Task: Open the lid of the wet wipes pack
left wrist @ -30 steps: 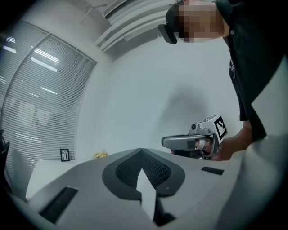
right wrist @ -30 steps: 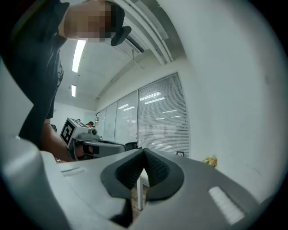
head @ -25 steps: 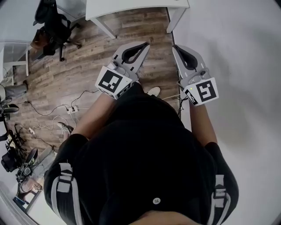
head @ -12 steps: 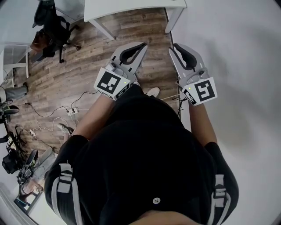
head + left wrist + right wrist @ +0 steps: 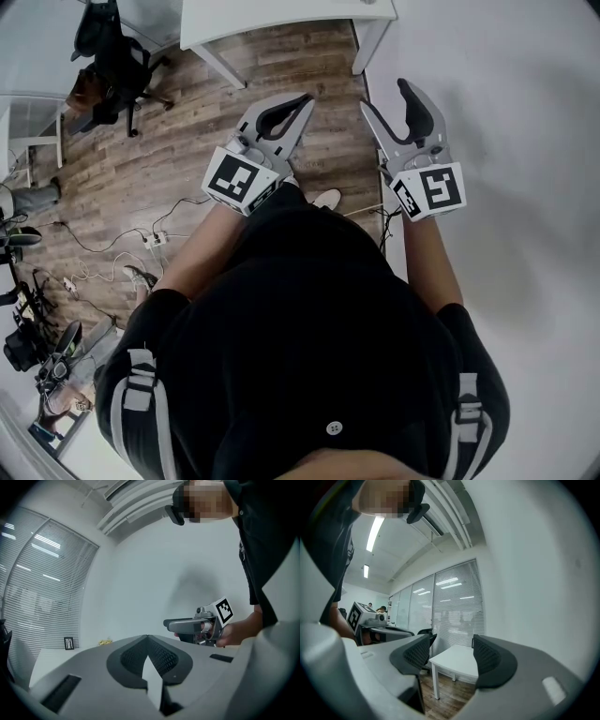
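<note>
Over the last second the right gripper (image 5: 385, 95) has been opening its jaws, from together to wide apart, with nothing between them. The left gripper (image 5: 304, 99) has kept its place.

Head view: the person holds both grippers level in front of a black shirt (image 5: 309, 328), over the wooden floor (image 5: 169, 141) and near a white table (image 5: 281, 19).

Left gripper view: its jaws are pressed together and empty.

Right gripper view: its jaws stand open, with the white table and the floor showing through the gap.

No view shows the wet wipes pack.
</note>
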